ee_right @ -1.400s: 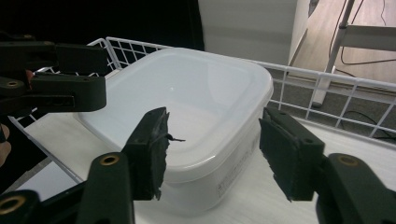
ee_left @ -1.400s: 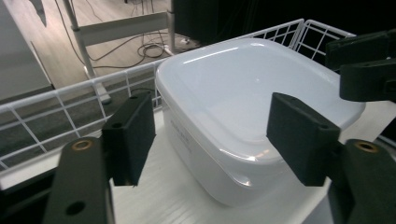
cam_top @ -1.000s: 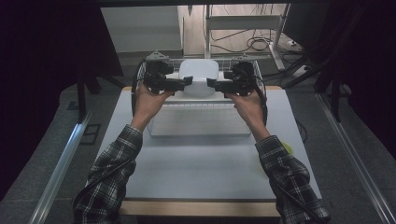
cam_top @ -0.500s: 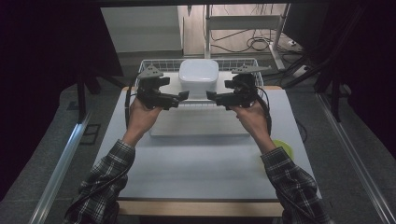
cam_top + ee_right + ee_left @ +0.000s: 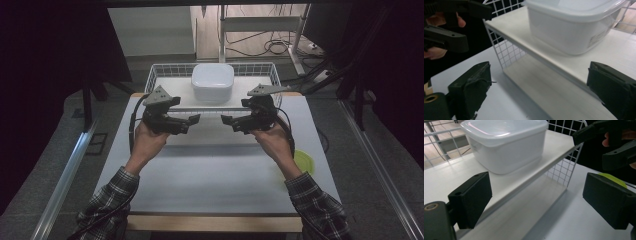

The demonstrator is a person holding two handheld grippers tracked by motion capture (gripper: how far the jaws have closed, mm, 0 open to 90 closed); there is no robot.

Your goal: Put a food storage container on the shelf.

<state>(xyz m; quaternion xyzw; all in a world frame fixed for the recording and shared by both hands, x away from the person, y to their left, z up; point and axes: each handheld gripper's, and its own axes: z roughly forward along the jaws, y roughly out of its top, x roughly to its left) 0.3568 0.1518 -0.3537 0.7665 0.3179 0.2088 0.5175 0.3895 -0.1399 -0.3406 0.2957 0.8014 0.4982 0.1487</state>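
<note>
A white lidded plastic container (image 5: 212, 82) stands on the upper board of a wire rack (image 5: 165, 75). My left gripper (image 5: 190, 124) hangs in front of the rack's left half, open, with nothing between its jaws. My right gripper (image 5: 228, 123) faces it from the right; its jaws have just been opening and stand open and empty. In the left gripper view the container (image 5: 504, 145) sits beyond the open left gripper (image 5: 536, 202), with the right gripper (image 5: 604, 147) at upper right. In the right gripper view the container (image 5: 571, 25) lies past the open right gripper (image 5: 539, 92).
The rack has a white top board (image 5: 544, 162) and a lower shelf, with wire mesh sides. It stands at the far edge of the white table (image 5: 215, 175). A yellow-green disc (image 5: 304, 161) lies on the table near the right forearm.
Both grippers have drawn back from the container's sides toward the person and a little lower. The container stays on the rack's top board.
</note>
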